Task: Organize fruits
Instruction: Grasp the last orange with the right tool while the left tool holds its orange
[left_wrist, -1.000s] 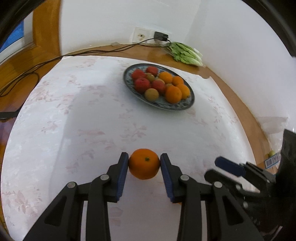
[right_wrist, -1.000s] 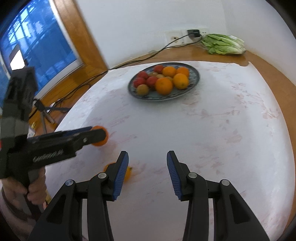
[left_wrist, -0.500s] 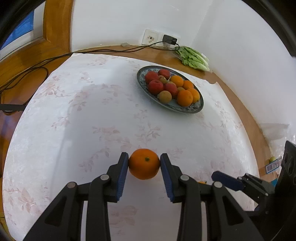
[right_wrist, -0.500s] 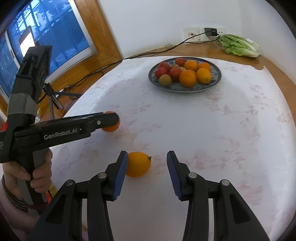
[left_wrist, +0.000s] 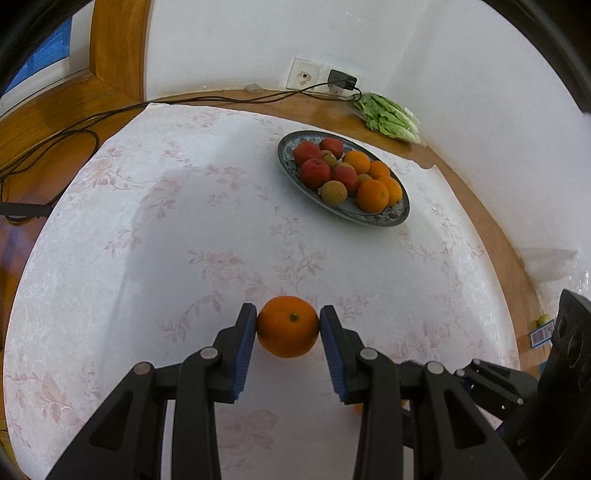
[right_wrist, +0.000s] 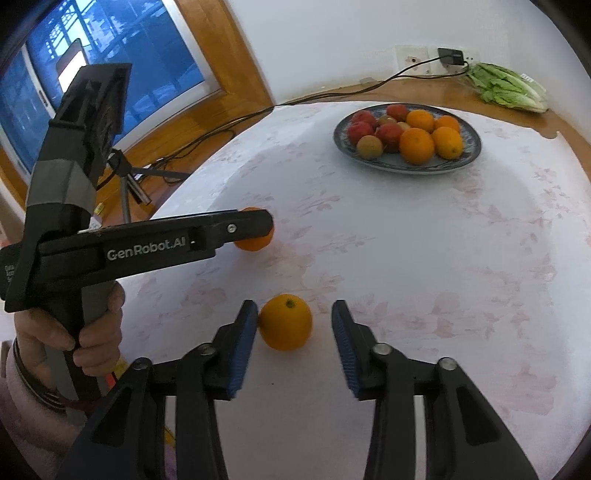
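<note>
My left gripper (left_wrist: 288, 325) is shut on a deep orange fruit (left_wrist: 288, 326), held just above the white flowered tablecloth; both blue pads press its sides. The right wrist view shows this gripper (right_wrist: 264, 230) from the side, with its orange (right_wrist: 255, 242) partly hidden behind a finger. My right gripper (right_wrist: 293, 314) straddles a lighter orange (right_wrist: 286, 326) lying on the cloth. Its jaws are closing: the left pad touches the fruit, the right pad stands off with a gap. A blue patterned plate (left_wrist: 369, 221) (right_wrist: 406, 168) at the far side holds red apples, oranges and brownish fruits.
A bagged lettuce (right_wrist: 506, 86) lies on the wooden tabletop (left_wrist: 321, 110) by the wall. Cables (left_wrist: 74, 129) run from a wall socket with a charger (left_wrist: 341, 79) over the left edge. A window (right_wrist: 74, 74) and a tripod (right_wrist: 125, 184) are at the left.
The right gripper has moved left until the lighter orange lies between its jaws, and they have narrowed. The left gripper keeps its hold on its orange, nearly still.
</note>
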